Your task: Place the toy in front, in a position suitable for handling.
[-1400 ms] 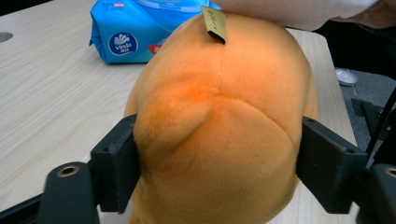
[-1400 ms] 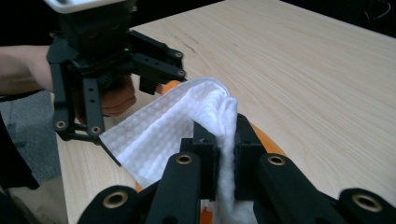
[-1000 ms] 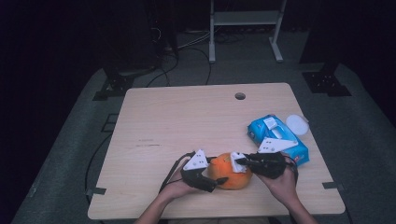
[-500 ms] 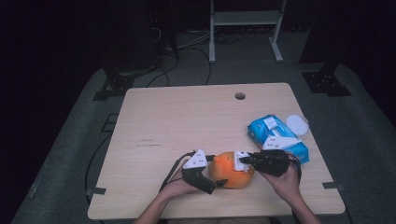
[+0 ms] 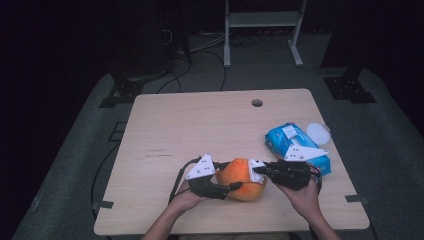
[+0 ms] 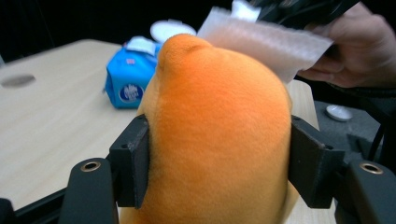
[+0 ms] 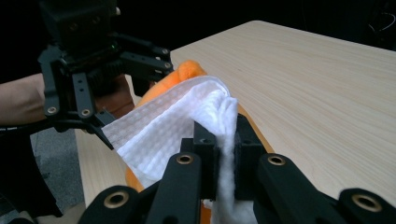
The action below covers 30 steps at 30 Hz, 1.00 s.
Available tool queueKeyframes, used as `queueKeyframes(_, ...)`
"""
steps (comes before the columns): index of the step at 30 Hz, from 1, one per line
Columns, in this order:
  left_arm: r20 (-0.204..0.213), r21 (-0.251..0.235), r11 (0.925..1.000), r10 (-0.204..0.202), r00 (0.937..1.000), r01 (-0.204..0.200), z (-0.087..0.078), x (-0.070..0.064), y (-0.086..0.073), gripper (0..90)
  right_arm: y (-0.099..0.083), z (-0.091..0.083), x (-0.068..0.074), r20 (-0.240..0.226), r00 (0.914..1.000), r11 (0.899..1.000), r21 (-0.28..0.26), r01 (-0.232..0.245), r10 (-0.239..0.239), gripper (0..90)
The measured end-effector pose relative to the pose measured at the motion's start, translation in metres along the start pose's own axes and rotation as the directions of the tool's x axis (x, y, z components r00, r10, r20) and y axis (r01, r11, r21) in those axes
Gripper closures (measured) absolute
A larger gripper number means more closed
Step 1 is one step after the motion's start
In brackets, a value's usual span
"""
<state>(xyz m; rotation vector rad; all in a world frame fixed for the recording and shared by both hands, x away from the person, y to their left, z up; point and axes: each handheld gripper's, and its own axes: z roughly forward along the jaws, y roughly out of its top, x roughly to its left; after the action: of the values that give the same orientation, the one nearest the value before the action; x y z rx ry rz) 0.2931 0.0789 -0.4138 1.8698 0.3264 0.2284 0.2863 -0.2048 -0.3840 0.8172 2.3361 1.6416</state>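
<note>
orange plush toy held steady for wiping with a white wipe

high view: a soft, rounded orange plush toy (image 5: 242,179) is seen near the front edge of the pale wooden table (image 5: 200,125), about midway along it. the left gripper (image 5: 226,187) is clamped on the toy's near left side, while the right gripper (image 5: 256,171) is brought against its upper right side with a white textured wet wipe (image 5: 255,170) pinched in it. a blue soft pack of wipes (image 5: 295,146) lies toward the right edge, with a round white lid (image 5: 318,133) just beyond it at that edge.

left gripper view: the toy (image 6: 219,140) is squeezed between the two black jaws, its plush bulging past both pads, so it appears to be held fast against the push of wiping. the wipe (image 6: 266,44) is laid flat across the toy's top, carried by the person's right hand (image 6: 355,51). the blue pack (image 6: 126,77) stands behind on the table.

right gripper view: the jaws are closed on a bunched fold of the wipe (image 7: 187,121), the rest being spread over the orange plush (image 7: 191,70). a tight pinch seems chosen so the cloth will not slip while dragged. the left gripper (image 7: 114,58) is seen opposite, bracing the toy.
</note>
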Motion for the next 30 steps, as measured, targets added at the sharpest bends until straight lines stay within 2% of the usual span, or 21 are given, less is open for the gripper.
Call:
queueKeyframes(3, -0.01, 0.039, 0.9992, 0.005, 0.9999, -0.005, -0.001, 0.001, -0.002, 32.4, -0.002, 0.005, -0.001, 0.002, 1.0, 1.0, 0.029, -0.004, 0.004, 82.4)
queueKeyframes(5, -0.016, 0.074, 0.9973, 0.006, 0.9999, -0.005, 0.003, 0.002, -0.008, 31.8, -0.008, 0.013, -0.006, 0.013, 0.9997, 0.996, 0.083, -0.02, 0.019, 82.3)
queueKeyframes(6, -0.013, 0.067, 0.9977, -0.01, 0.9999, 0.011, 0.004, 0.003, -0.01, 31.1, -0.012, 0.017, -0.009, 0.014, 0.9995, 0.994, 0.102, -0.031, 0.03, 82.3)
queueKeyframes(8, -0.011, 0.068, 0.9976, -0.011, 0.9999, 0.011, 0.004, 0.004, -0.009, 29.7, -0.014, 0.018, -0.013, 0.0, 0.9982, 0.993, 0.104, -0.06, 0.06, 82.2)
queueKeyframes(11, -0.013, 0.072, 0.9974, -0.007, 0.9999, 0.008, 0.007, 0.003, -0.008, 29.0, -0.011, 0.016, -0.012, 0.016, 0.9985, 0.994, 0.099, -0.054, 0.053, 82.2)
queueKeyframes(14, -0.021, 0.076, 0.9971, 0.002, 0.9998, 0.0, 0.012, -0.001, -0.006, 28.9, -0.007, 0.014, -0.003, 0.03, 0.9995, 0.997, 0.08, -0.015, 0.013, 82.3)
queueKeyframes(17, -0.028, 0.078, 0.9969, 0.003, 0.9996, -0.001, 0.016, -0.004, -0.004, 27.2, -0.002, 0.013, 0.001, 0.025, 0.9997, 0.998, 0.059, 0.002, -0.003, 82.3)
queueKeyframes(22, 0.022, 0.058, 0.9983, -0.006, 0.9997, 0.005, 0.008, 0.004, -0.005, 16.3, -0.012, 0.015, -0.01, 0.021, 0.9991, 0.995, 0.087, -0.039, 0.037, 82.3)
queueKeyframes(24, 0.035, 0.072, 0.9974, -0.004, 0.9994, 0.001, 0.003, 0.01, -0.008, 11.3, -0.014, 0.015, -0.011, 0.023, 0.9989, 0.995, 0.088, -0.043, 0.041, 82.3)
queueKeyframes(27, 0.065, 0.078, 0.9959, -0.052, 0.9965, 0.047, 0.002, 0.018, -0.015, 8.3, -0.014, 0.015, -0.01, 0.024, 0.9989, 0.995, 0.09, -0.042, 0.04, 82.3)
queueKeyframes(30, 0.087, 0.087, 0.9954, -0.048, 0.995, 0.04, 0.004, 0.019, -0.021, 7.4, -0.014, 0.015, -0.011, 0.026, 0.9989, 0.995, 0.093, -0.041, 0.039, 82.3)
